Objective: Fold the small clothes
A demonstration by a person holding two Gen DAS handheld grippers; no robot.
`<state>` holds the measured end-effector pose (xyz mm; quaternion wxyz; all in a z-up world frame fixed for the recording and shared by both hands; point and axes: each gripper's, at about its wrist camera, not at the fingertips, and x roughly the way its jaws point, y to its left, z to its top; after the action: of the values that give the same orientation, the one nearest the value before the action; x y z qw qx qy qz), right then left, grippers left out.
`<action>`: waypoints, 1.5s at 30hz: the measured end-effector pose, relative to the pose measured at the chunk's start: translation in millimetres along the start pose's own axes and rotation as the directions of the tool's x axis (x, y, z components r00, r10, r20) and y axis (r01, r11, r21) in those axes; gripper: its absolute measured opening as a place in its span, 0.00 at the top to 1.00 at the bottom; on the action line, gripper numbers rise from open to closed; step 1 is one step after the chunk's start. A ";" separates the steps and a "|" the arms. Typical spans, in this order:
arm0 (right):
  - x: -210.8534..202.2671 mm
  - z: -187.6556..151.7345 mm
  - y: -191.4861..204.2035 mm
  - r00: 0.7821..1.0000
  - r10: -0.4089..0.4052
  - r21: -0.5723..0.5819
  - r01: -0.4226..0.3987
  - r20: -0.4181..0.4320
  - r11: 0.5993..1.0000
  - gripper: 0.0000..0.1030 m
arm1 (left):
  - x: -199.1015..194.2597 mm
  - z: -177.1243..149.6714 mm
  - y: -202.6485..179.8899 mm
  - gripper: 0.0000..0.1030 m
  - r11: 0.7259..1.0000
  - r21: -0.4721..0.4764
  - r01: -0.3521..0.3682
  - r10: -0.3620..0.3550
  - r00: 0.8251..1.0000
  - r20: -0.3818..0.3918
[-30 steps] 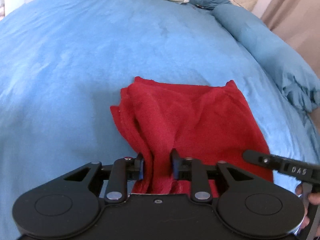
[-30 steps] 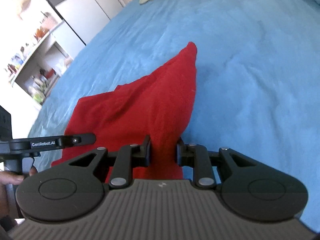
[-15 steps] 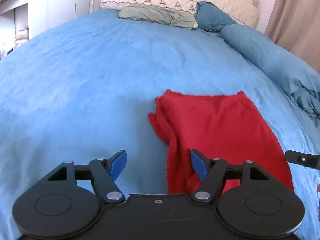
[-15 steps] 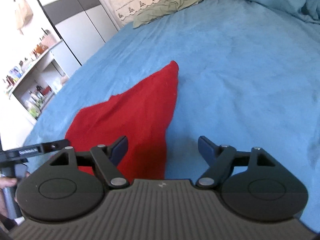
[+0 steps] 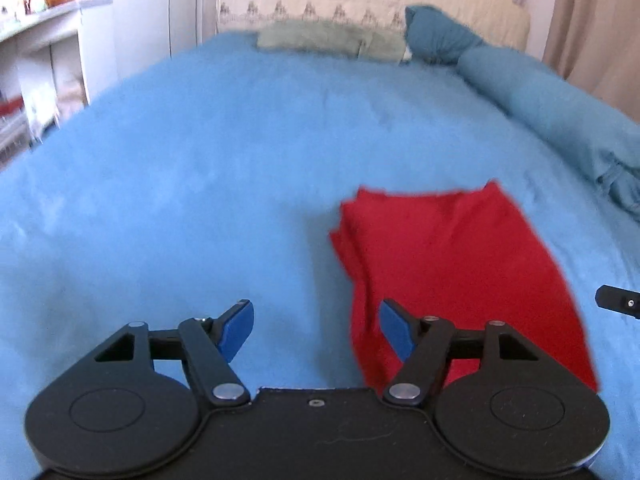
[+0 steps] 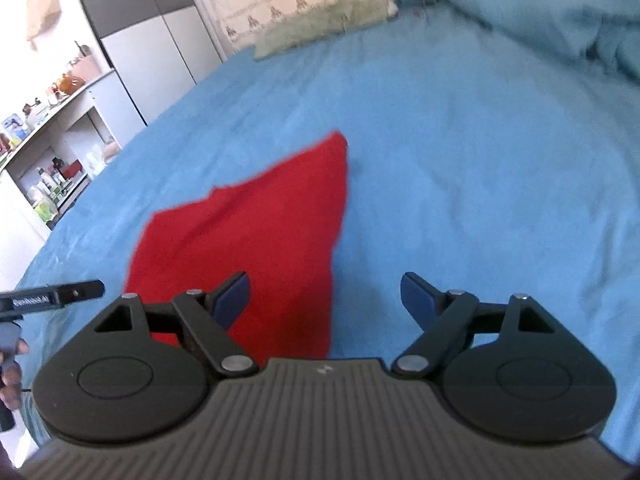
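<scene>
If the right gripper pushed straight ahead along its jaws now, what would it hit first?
Most likely the blue bedspread, just right of the red garment. The right gripper stands open and empty; the garment's right edge sits near the line, so depth is uncertain.

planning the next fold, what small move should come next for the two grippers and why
Probably reach back down to a side edge of the folded red cloth garment for another fold: the left gripper and right gripper have just opened, empty, and the garment lies loose and rumpled on the blue bedspread.
</scene>
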<state>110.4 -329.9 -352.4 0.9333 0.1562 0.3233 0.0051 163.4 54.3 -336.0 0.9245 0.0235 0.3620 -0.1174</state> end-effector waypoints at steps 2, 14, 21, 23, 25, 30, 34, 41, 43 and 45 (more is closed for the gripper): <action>-27.7 6.8 12.9 0.999 -0.021 -0.040 0.022 0.033 0.999 0.05 | -30.4 5.7 -7.5 0.25 1.000 0.014 -0.028 0.027 0.999 0.042; -203.1 13.9 76.6 0.973 -0.210 -0.062 0.216 0.098 0.974 0.00 | -183.9 -4.6 -41.5 0.00 0.992 -0.012 -0.125 0.126 0.990 0.062; -258.9 -18.9 99.3 0.965 -0.259 -0.111 0.263 0.044 0.958 0.00 | -228.3 -41.2 -49.2 0.00 0.988 -0.010 -0.151 0.151 0.988 0.013; -266.5 -30.2 102.4 0.960 -0.278 -0.122 0.280 0.034 0.952 0.00 | -235.7 -50.0 -50.9 0.00 0.990 -0.005 -0.144 0.144 0.990 0.001; -268.8 -40.2 104.5 0.956 -0.294 -0.134 0.294 0.020 0.947 0.00 | -241.5 -58.3 -53.3 0.00 0.991 -0.005 -0.136 0.136 0.991 0.001; -271.1 -59.2 106.6 0.952 -0.306 -0.129 0.303 -0.002 0.944 0.00 | -244.6 -71.0 -66.1 0.00 0.989 0.057 -0.138 0.138 0.990 0.001; -274.1 -68.9 108.2 0.954 -0.298 -0.126 0.294 -0.013 0.947 0.00 | -245.8 -73.2 -70.6 0.00 0.989 0.062 -0.132 0.132 0.991 0.011; -278.7 -70.5 114.4 0.955 -0.297 -0.137 0.293 -0.005 0.946 0.00 | -248.1 -76.8 -76.3 0.00 0.988 0.078 -0.131 0.129 0.991 0.026; -279.2 -69.9 115.2 0.956 -0.294 -0.132 0.291 -0.005 0.947 0.00 | -248.9 -77.1 -77.0 0.00 0.989 0.075 -0.128 0.126 0.992 0.028; -279.9 -69.8 116.3 0.955 -0.295 -0.133 0.293 -0.002 0.947 0.00 | -249.8 -76.8 -77.1 0.00 0.990 0.074 -0.124 0.122 0.992 0.033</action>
<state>-142.5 -230.1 -201.5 0.9283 0.0445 0.3520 -0.1111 -83.1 39.3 -220.8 0.9334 0.0791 0.3421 -0.0741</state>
